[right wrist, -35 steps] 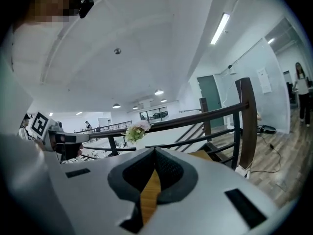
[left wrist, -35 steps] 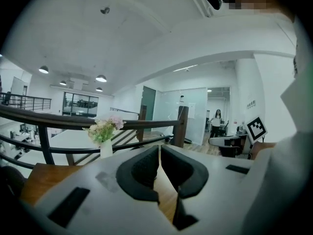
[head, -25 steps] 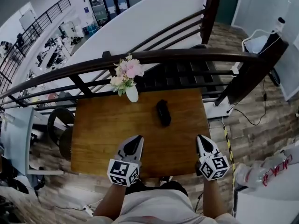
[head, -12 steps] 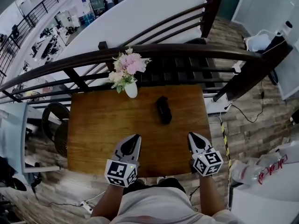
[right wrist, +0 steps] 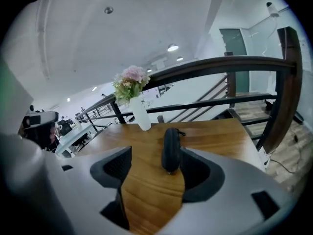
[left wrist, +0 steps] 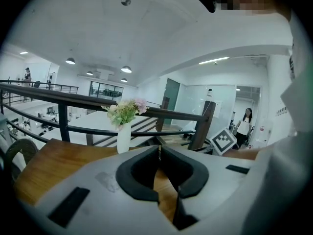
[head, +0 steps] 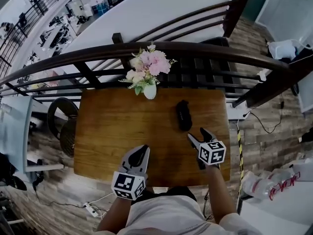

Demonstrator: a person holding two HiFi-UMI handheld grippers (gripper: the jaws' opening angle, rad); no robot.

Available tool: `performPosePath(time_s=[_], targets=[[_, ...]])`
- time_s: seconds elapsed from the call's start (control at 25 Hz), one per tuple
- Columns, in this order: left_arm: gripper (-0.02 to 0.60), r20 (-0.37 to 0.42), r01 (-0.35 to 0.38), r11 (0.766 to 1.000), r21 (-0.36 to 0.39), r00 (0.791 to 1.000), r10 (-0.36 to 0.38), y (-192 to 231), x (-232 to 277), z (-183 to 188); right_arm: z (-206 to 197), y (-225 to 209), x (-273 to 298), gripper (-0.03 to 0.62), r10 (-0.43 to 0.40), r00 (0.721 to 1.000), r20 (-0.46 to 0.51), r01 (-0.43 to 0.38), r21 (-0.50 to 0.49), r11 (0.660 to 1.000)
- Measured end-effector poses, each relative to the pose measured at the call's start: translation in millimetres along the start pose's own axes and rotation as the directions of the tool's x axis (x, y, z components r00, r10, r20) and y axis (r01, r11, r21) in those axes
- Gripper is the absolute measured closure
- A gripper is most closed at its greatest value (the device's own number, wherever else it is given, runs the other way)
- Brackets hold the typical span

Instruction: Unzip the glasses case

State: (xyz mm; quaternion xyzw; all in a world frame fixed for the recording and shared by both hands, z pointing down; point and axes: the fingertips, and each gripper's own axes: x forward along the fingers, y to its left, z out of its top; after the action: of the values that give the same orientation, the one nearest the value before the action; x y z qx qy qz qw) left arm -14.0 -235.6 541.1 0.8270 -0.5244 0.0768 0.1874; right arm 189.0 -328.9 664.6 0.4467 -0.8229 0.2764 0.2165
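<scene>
A black zipped glasses case (head: 184,115) lies on the wooden table (head: 112,126), right of centre, pointing away from me. My right gripper (head: 197,134) hovers just short of the case's near end, its jaws opening wide. In the right gripper view the case (right wrist: 170,148) sits just ahead of the right gripper (right wrist: 155,161), close to the right finger, and no pad presses on it. My left gripper (head: 141,151) is shut and empty near the table's front edge, well left of the case. In the left gripper view the left gripper (left wrist: 159,149) has its tips together.
A white vase of pink flowers (head: 149,89) stands at the table's back edge, left of the case. A dark railing (head: 195,50) runs behind the table, with a stairwell beyond. A chair (head: 62,126) sits off the table's left side.
My right gripper has moved forward and down towards the case and its jaws have gone from shut to wide apart. The left gripper has shifted slightly and stays shut.
</scene>
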Motion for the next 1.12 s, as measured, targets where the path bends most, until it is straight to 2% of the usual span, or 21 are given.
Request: performPosePath(time_s=[0.28,0.48,0.68,0.8,1.12], targets=[[0.557,-0.034,-0.049,0.998,-0.033,0.998,0.048,17.3,-0.7,-9.7,-28.2,-27.4,79.7,0.235,-0.054,0.991,-0.120,0.057,0.023,0.998],[0.557,-0.052,-0.056,0.998,-0.035,0.997,0.054,22.2,4.7,-11.7,-43.2,-34.9,103.5,0.235,-0.069,0.984,-0.165,0.078,0.050,0.996],[0.557,-0.065,-0.043,0.999,-0.031,0.997,0.041,20.5,10.2,-13.4,-51.1,-39.9,111.0,0.237,-0.064,0.983,-0.170,0.081,0.092,0.992],[0.557,-0.069,-0.033,0.999,-0.027,0.997,0.031,18.6,11.1,-13.0,-52.2,-42.4,110.1,0.303,-0.067,0.984,-0.165,0.084,0.100,0.991],[0.557,-0.030,0.004,1.000,-0.009,1.000,-0.005,16.9,7.7,3.2,-32.0,-32.0,76.4,0.319,-0.044,0.996,-0.074,0.050,0.082,0.995]])
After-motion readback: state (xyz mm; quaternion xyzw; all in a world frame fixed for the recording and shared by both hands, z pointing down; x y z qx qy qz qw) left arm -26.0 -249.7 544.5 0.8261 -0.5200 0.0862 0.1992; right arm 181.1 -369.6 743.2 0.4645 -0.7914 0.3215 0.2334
